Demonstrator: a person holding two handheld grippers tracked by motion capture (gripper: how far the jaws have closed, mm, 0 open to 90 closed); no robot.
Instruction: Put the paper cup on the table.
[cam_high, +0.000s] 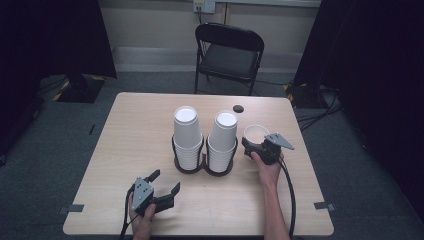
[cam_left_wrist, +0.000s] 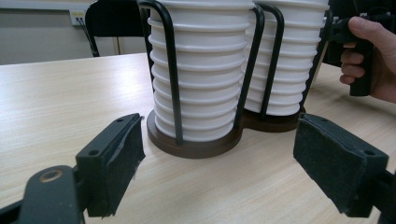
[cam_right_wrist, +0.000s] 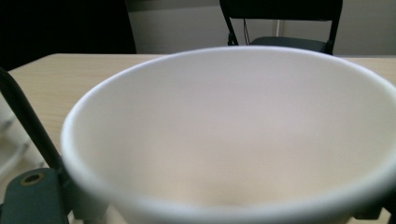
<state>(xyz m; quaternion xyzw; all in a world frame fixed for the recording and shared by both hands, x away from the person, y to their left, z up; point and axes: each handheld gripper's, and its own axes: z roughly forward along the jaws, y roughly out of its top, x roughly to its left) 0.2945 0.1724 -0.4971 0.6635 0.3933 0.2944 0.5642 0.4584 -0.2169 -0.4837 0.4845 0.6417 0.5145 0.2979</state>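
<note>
Two tall stacks of white paper cups, left stack and right stack, stand upside down in a dark double holder with wire rails at the table's middle. In the left gripper view the stacks rise close ahead. My left gripper rests near the front edge, open, with nothing between its pads. A single white cup stands upright just right of the holder, my right gripper shut on it. The cup's mouth looms very close in the right gripper view and hides the jaws.
A black folding chair stands beyond the far edge. A small dark round spot lies on the table behind the stacks. Grey tape marks sit at the front left and front right corners.
</note>
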